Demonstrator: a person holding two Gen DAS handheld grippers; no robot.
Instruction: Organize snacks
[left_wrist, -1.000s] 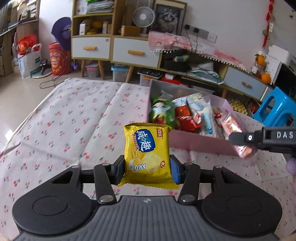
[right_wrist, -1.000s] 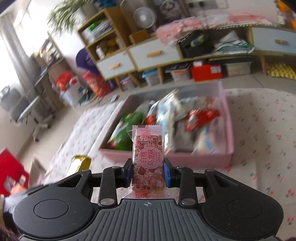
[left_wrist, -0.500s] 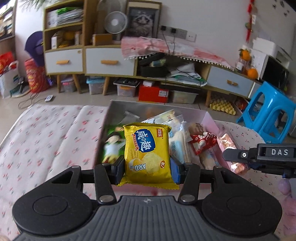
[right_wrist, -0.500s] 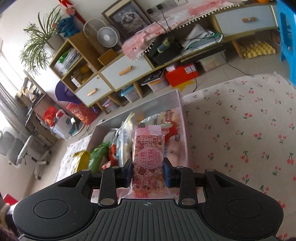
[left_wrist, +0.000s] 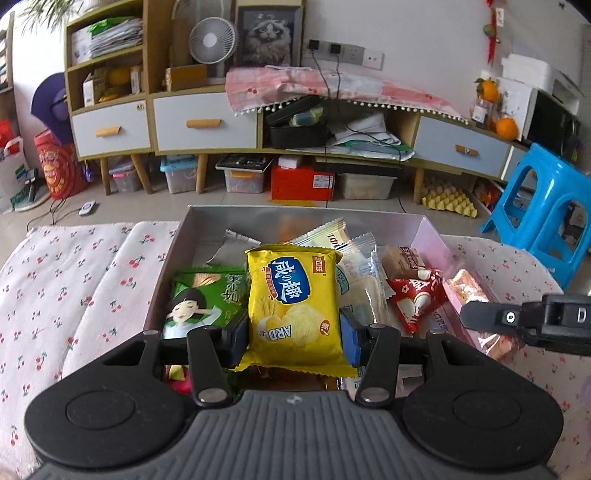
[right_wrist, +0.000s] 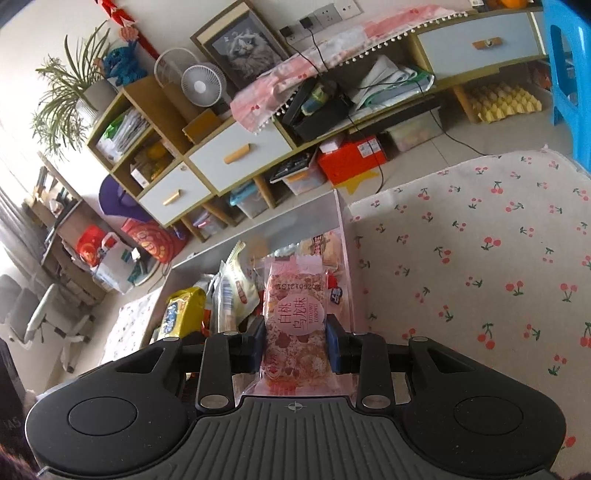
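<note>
My left gripper (left_wrist: 293, 338) is shut on a yellow chip packet (left_wrist: 293, 306) and holds it upright over the pink snack box (left_wrist: 430, 229). The box holds several snacks, among them a green packet (left_wrist: 201, 302) and a red packet (left_wrist: 415, 295). My right gripper (right_wrist: 295, 349) is shut on a pink snack bar (right_wrist: 295, 325) over the box's right side (right_wrist: 345, 236). The right gripper also shows at the right of the left wrist view (left_wrist: 532, 321). The yellow packet shows in the right wrist view (right_wrist: 181, 310).
The box sits on a white cherry-print cloth (left_wrist: 74, 280), which spreads to the right of the box (right_wrist: 480, 258). Beyond the table edge stand a low cabinet with drawers (left_wrist: 203, 125) and a blue plastic stool (left_wrist: 543, 218).
Both grippers have moved forward over the box with their snacks still held. The left one came in from the cloth on the left; the right one shifted over the box's right edge.
</note>
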